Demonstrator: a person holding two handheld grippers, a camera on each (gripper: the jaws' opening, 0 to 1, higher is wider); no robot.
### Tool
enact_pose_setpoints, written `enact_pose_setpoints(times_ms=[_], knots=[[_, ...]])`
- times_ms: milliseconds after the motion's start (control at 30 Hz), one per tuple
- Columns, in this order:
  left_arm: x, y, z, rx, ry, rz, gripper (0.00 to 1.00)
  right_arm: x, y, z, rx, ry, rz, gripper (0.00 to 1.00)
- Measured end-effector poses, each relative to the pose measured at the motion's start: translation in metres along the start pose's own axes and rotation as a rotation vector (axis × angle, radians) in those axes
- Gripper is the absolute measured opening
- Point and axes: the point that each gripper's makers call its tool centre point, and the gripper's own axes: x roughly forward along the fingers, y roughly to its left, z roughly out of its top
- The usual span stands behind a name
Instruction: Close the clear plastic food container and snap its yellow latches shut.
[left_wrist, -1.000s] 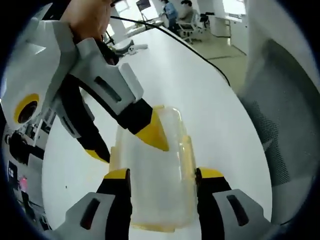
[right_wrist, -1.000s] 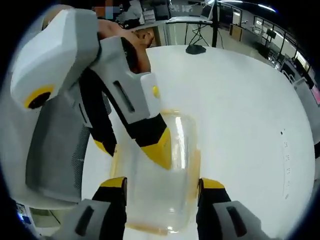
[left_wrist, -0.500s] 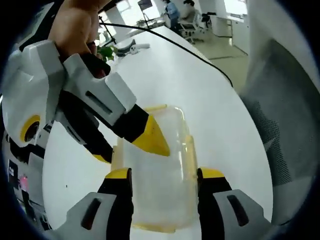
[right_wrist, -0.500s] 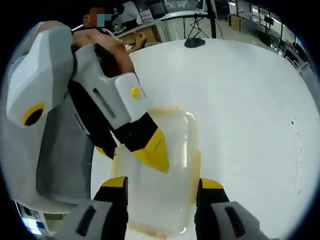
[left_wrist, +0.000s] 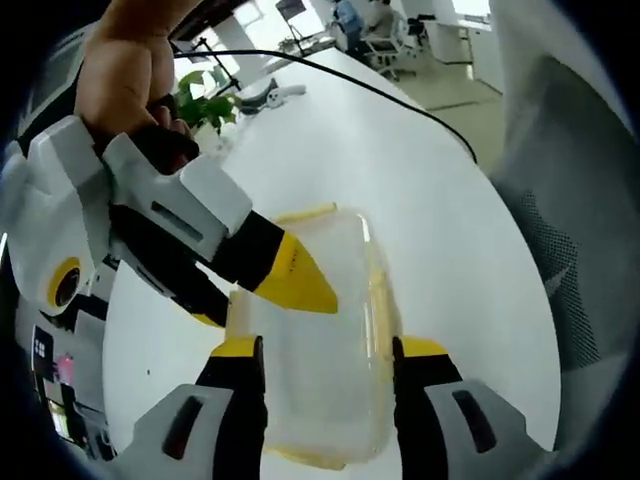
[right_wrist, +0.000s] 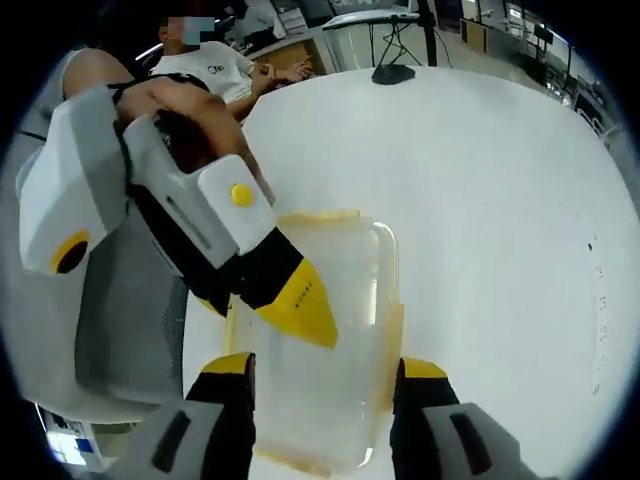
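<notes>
The clear plastic food container (left_wrist: 320, 350) lay on a smooth white desk (left_wrist: 350, 150), a rounded-corner rectangular box with a translucent, slightly frosted lid and yellow latches (left_wrist: 378, 290) running along its edges. In the left gripper view the left gripper (left_wrist: 325, 352) stood with its two fingers (left_wrist: 238, 352) spread apart, one on each long side of the container, their yellow tips just beside the walls; whether they pressed on the plastic could not be told. The right gripper (left_wrist: 270, 295) came in from the left of that view, a blocky white and black body held by a hand (left_wrist: 135, 60), its pointed wedge-shaped yellow tip resting over the lid and its second finger down beside the container's far long edge, so its fingers were apart, straddling that edge.

In the right gripper view the same container (right_wrist: 325, 340) sat between the right gripper's (right_wrist: 325, 365) own parted fingers (right_wrist: 228, 365), and the left gripper (right_wrist: 262, 300) reached in from the left with one yellow tip over the lid. A thin yellow latch (right_wrist: 318, 215) lay along the far short edge and another along the right long side. A grey mesh-backed chair (left_wrist: 570, 260) stood beside the desk, a black cable (left_wrist: 380, 90) curved across the surface, and a seated person (right_wrist: 215, 70) was at the desk's far side.
</notes>
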Motion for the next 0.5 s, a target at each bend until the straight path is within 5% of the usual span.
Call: enact_pose_setpoints(times_ms=[267,500], knots=[[-0.0006,-0.0032,0.0028,0.004,0.018,0.005,0.48,-0.0001,-0.0007,0.0005,0.003,-0.011,0.006,0.53],[-0.0044,-0.0044,0.0078,-0.040,-0.027,-0.036,0.49,-0.0021,0.0038,0.0006,0.011,-0.029,-0.014,0.54]])
